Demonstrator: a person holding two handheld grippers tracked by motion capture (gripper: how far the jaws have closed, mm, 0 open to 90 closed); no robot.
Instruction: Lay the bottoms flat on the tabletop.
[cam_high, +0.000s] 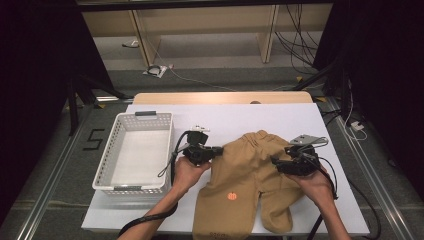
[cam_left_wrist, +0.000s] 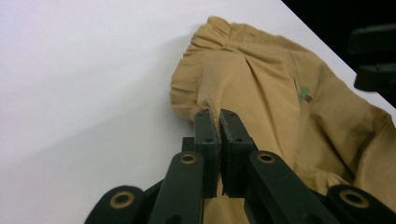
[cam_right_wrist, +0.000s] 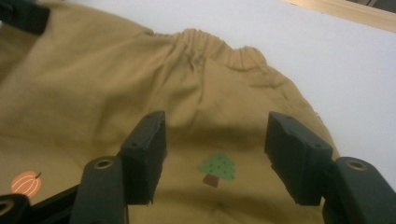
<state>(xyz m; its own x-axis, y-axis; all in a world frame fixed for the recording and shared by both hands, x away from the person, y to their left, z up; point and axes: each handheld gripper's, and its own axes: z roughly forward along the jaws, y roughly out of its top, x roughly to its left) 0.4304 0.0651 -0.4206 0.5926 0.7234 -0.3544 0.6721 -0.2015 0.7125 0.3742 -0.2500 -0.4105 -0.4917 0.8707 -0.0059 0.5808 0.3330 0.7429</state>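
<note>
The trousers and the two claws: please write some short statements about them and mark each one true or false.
1. The left claw is shut on the trousers at the waistband edge. True.
2. The right claw pinches the fabric. False: its jaws stand open over a small tree print.
3. The basket holds the trousers. False: they lie on the table, to the right of the basket.
4. An orange pumpkin print is on one leg. True.
5. The trousers are blue. False: they are tan.
</note>
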